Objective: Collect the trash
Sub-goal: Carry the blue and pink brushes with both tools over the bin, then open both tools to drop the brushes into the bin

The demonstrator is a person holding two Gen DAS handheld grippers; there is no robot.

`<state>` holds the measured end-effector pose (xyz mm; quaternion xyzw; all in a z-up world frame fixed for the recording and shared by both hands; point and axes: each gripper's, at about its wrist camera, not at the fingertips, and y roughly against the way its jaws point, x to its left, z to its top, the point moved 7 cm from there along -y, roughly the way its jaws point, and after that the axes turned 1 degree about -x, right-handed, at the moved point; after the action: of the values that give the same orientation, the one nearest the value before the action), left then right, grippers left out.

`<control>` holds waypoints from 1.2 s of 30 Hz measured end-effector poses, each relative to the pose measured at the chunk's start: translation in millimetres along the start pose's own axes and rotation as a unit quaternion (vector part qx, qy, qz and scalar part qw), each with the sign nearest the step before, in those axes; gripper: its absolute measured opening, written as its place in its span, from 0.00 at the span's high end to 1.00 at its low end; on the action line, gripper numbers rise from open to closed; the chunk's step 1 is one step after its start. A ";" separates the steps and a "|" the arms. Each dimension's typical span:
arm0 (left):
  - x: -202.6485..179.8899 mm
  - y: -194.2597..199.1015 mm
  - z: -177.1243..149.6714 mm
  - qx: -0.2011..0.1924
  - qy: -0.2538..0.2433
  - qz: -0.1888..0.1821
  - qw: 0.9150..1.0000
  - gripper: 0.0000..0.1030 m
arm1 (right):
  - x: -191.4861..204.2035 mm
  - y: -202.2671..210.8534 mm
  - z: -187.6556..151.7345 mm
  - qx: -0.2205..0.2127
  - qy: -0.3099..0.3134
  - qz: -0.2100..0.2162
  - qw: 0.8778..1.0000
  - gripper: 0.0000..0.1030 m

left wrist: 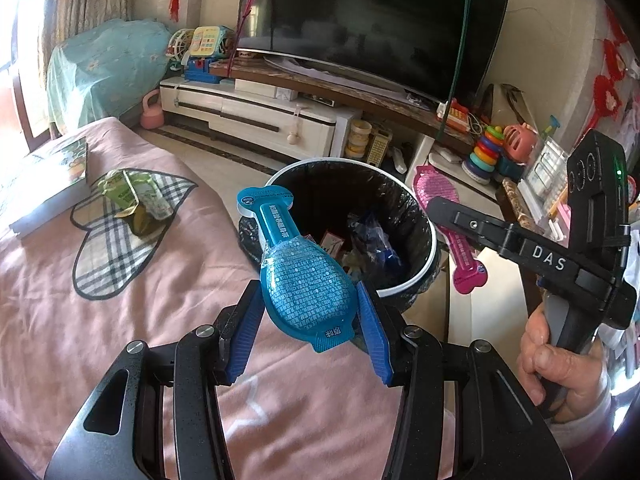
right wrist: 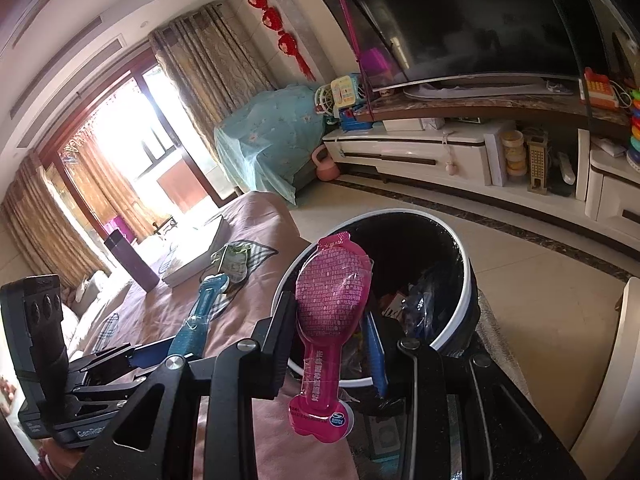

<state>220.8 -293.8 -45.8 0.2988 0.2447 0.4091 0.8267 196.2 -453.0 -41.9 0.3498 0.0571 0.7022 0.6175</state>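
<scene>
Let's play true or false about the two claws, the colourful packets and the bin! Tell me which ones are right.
1. The left claw holds a blue packet. True.
2. The right claw holds a green packet. False: its packet is pink.
3. The bin is empty. False: there is trash inside its black liner.
4. A crumpled green wrapper lies on the pink cover. True.
5. The TV is showing cartoons. False: its screen is dark.
</scene>
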 end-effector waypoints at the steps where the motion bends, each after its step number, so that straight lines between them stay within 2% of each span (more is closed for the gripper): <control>1: -1.3 -1.3 1.7 0.000 -0.002 0.000 1.000 0.54 | -1.1 -1.4 1.2 0.001 0.000 -0.001 1.000 0.68; 14: -14.7 -30.6 22.1 0.015 -0.023 0.000 1.000 0.54 | -17.5 -15.8 14.4 0.010 -0.006 -0.010 1.000 0.68; 36: -18.9 -65.1 30.0 0.043 -0.035 0.015 0.998 0.54 | -34.3 -37.4 25.5 0.039 -0.014 -0.026 0.999 0.68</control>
<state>264.5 -349.9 -66.9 0.3517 0.2282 0.3996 0.8152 241.1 -484.5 -56.4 0.3822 0.0845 0.6783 0.6218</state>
